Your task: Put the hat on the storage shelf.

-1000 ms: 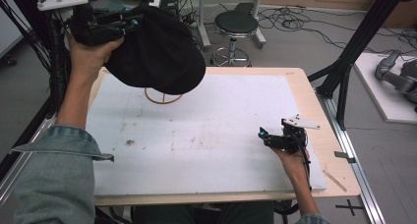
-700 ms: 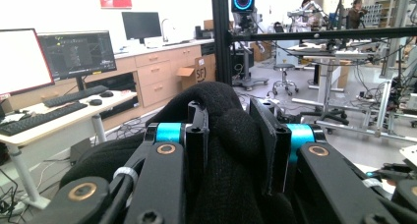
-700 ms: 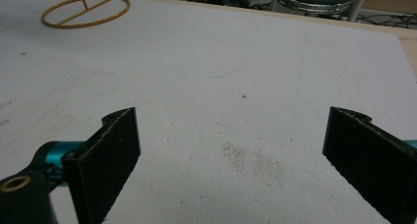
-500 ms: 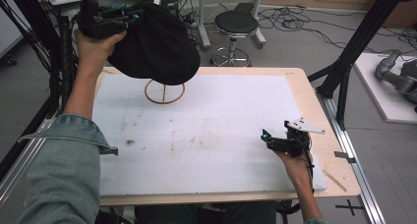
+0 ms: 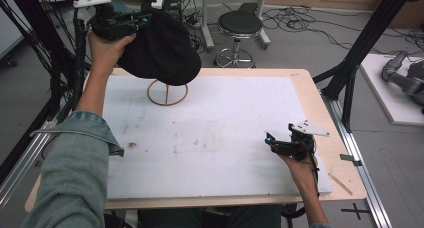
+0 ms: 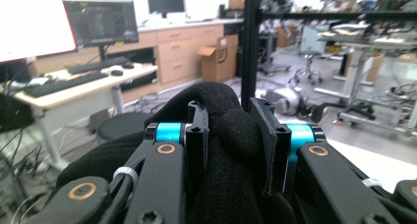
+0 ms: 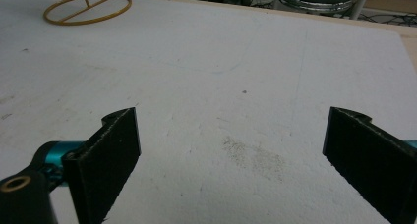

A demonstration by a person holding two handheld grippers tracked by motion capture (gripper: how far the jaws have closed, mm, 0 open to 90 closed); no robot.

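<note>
Lifting clear of the wooden stand [image 5: 167, 94], the black hat [image 5: 162, 50] now hangs higher in the upper left of the frame than a second ago, exposing the stand's ring base and post. The left gripper [image 6: 230, 130] stays clenched on a fold of the hat. The right gripper [image 5: 280, 144], jaws spread wide and empty, rests at lower right on the white table [image 5: 225, 123]. Removal looks essentially done.

We see a wooden table [image 5: 310, 90] covered by a white board [image 5: 225, 128], scuffed and stained; a wooden ring stand [image 5: 167, 94] sits on it near the far left corner
</note>
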